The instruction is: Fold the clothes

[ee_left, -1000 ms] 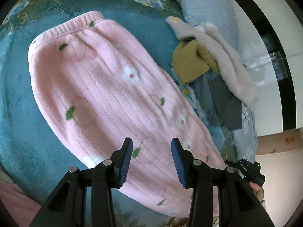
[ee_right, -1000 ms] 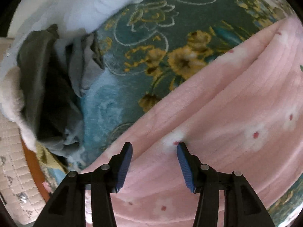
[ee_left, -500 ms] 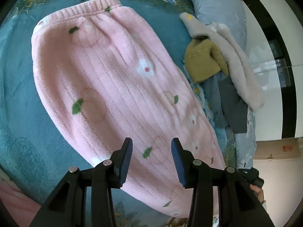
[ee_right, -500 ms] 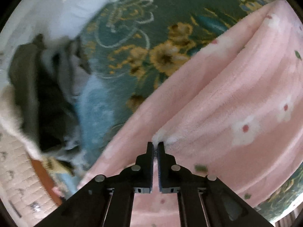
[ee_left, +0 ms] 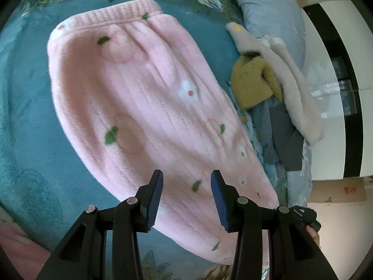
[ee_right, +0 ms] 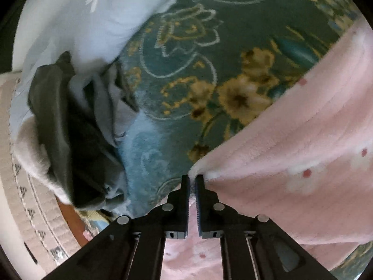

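Pink fleece trousers (ee_left: 151, 116): right gripper (ee_right: 192, 179), spread a second ago, now pinches hem edge, lifting; left gripper (ee_left: 186, 186) stays spread above – fold starting

Right gripper (ee_right: 192, 182) closed on pink garment (ee_right: 303, 154) edge, lifting it.

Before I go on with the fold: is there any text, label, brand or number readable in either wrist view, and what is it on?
No text can be read.
Red mark on the cardboard box, left wrist view: too small and blurred to read.
Pink fleece garment: only flower and leaf print, no tag showing.
Floral blanket and pillow: patterns only, no lettering.
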Action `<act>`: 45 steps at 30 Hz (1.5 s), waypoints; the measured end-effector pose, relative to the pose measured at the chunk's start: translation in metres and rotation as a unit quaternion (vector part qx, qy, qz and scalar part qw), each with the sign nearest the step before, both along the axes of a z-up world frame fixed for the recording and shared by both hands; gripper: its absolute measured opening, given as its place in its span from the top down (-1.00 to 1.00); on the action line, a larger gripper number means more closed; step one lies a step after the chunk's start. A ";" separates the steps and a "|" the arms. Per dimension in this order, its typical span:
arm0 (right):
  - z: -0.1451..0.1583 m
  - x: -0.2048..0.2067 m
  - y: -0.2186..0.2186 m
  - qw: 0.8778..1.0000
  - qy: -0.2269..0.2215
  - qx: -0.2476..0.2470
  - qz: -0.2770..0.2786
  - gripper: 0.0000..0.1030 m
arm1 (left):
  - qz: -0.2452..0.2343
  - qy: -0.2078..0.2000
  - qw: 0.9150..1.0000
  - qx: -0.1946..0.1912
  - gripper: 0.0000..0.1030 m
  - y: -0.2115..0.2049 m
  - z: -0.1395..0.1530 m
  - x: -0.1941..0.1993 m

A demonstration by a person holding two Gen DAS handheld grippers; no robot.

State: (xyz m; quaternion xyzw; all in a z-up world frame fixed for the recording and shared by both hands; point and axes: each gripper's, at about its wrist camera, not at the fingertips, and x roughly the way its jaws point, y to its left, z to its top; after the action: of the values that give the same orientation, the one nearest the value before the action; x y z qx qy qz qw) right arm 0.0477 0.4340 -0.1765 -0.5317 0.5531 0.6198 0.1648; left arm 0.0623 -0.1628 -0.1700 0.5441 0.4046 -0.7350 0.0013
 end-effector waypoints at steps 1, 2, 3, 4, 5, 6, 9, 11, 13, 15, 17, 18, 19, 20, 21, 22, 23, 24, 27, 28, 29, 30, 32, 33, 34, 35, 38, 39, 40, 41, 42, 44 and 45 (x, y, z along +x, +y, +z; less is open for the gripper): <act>0.006 0.000 0.002 1.000 0.014 -0.003 0.008 0.79 | 0.005 -0.002 1.000 0.002 0.16 -0.002 -0.002 0.002; 0.015 -0.001 0.006 0.999 0.033 0.000 0.011 0.69 | 0.006 -0.004 1.000 0.004 0.16 -0.003 -0.003 0.002; 0.024 -0.002 0.010 0.999 0.051 0.004 0.013 0.57 | 0.007 -0.005 1.000 0.006 0.16 -0.003 -0.005 0.002; 0.032 0.001 0.016 0.998 0.064 0.015 0.014 0.28 | 0.002 -0.005 1.000 0.007 0.16 0.000 -0.005 0.001; 0.041 0.009 0.025 0.997 0.068 0.034 0.015 0.08 | -0.004 -0.005 1.000 0.008 0.16 0.004 -0.004 0.000; 0.050 0.017 0.034 0.996 0.071 0.054 0.017 0.07 | -0.015 -0.002 1.000 0.007 0.16 0.011 -0.003 -0.001; 0.066 0.045 0.053 0.991 0.054 0.116 0.036 0.07 | -0.051 0.005 0.999 0.006 0.16 0.032 0.001 -0.005; 0.066 0.067 0.059 0.990 0.037 0.127 0.054 0.07 | -0.087 0.007 0.996 0.004 0.16 0.052 0.003 -0.007; 0.060 0.086 0.058 0.991 0.032 0.113 0.060 0.07 | -0.117 0.003 0.993 0.005 0.16 0.071 0.001 -0.008; 0.056 0.103 0.058 0.992 0.031 0.116 0.044 0.07 | -0.138 -0.011 0.990 0.006 0.16 0.088 -0.006 -0.005; 0.057 0.121 0.068 0.990 0.031 0.138 0.021 0.07 | -0.151 -0.027 0.988 0.010 0.16 0.096 -0.017 -0.004; 0.058 0.134 0.078 0.989 0.025 0.147 0.003 0.07 | -0.153 -0.034 0.988 0.013 0.16 0.097 -0.022 -0.004; 0.058 0.147 0.088 0.988 0.023 0.155 -0.018 0.07 | -0.142 -0.042 0.989 0.022 0.16 0.094 -0.027 -0.003; 0.057 0.160 0.099 0.986 0.020 0.162 -0.039 0.07 | -0.131 -0.049 0.990 0.031 0.16 0.090 -0.033 -0.002; 0.057 0.178 0.109 0.984 0.016 0.166 -0.066 0.07 | -0.120 -0.054 0.990 0.040 0.16 0.086 -0.037 -0.001; 0.055 0.191 0.114 0.983 0.017 0.160 -0.086 0.04 | -0.111 -0.051 0.991 0.047 0.16 0.082 -0.037 0.000; 0.053 0.204 0.120 0.982 0.018 0.155 -0.104 0.04 | -0.102 -0.049 0.992 0.053 0.16 0.078 -0.037 0.001; 0.053 0.207 0.124 0.982 0.021 0.156 -0.105 0.04 | -0.097 -0.048 0.992 0.059 0.16 0.076 -0.038 0.003; 0.052 0.210 0.136 0.980 0.025 0.168 -0.100 0.04 | -0.078 -0.049 0.992 0.089 0.16 0.068 -0.047 0.008; 0.051 0.206 0.140 0.980 0.024 0.175 -0.095 0.02 | -0.070 -0.049 0.991 0.101 0.16 0.065 -0.049 0.010; 0.048 0.202 0.145 0.979 0.021 0.181 -0.093 0.02 | -0.060 -0.048 0.991 0.113 0.16 0.061 -0.051 0.012; 0.046 0.198 0.149 0.978 0.019 0.187 -0.090 0.02 | -0.050 -0.048 0.990 0.124 0.16 0.056 -0.053 0.014; 0.041 0.190 0.157 0.977 0.011 0.194 -0.089 0.02 | -0.033 -0.047 0.989 0.133 0.16 0.049 -0.054 0.018; 0.038 0.189 0.161 0.977 0.006 0.195 -0.086 0.02 | -0.031 -0.047 0.990 0.130 0.16 0.048 -0.053 0.019; 0.036 0.192 0.164 0.977 -0.002 0.195 -0.080 0.02 | -0.029 -0.047 0.990 0.126 0.16 0.047 -0.051 0.020; 0.034 0.196 0.167 0.978 -0.009 0.196 -0.075 0.02 | -0.028 -0.047 0.991 0.122 0.16 0.046 -0.050 0.020; 0.034 0.218 0.170 0.979 -0.002 0.190 -0.077 0.02 | -0.033 -0.048 0.993 0.102 0.16 0.053 -0.046 0.019; 0.035 0.231 0.170 0.980 0.007 0.181 -0.086 0.02 | -0.032 -0.049 0.993 0.101 0.16 0.055 -0.046 0.019; 0.035 0.244 0.170 0.980 0.015 0.171 -0.095 0.02 | -0.030 -0.049 0.993 0.101 0.16 0.054 -0.047 0.019; 0.036 0.252 0.169 0.981 0.020 0.163 -0.103 0.02 | -0.027 -0.050 0.993 0.102 0.16 0.054 -0.047 0.020; 0.037 0.264 0.168 0.981 0.031 0.151 -0.114 0.02 | -0.024 -0.050 0.993 0.105 0.16 0.053 -0.047 0.021; 0.038 0.277 0.163 0.983 0.051 0.131 -0.122 0.02 | -0.020 -0.051 0.993 0.107 0.16 0.052 -0.047 0.022; 0.039 0.284 0.161 0.983 0.061 0.120 -0.126 0.02 | -0.020 -0.051 0.993 0.107 0.16 0.052 -0.047 0.023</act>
State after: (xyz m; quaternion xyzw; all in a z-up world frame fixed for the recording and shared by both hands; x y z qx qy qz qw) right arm 0.3320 0.5947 -0.1376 -0.3952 0.5461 0.6875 0.2700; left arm 0.0850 -0.1105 -0.2168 0.5859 0.4691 -0.6588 -0.0510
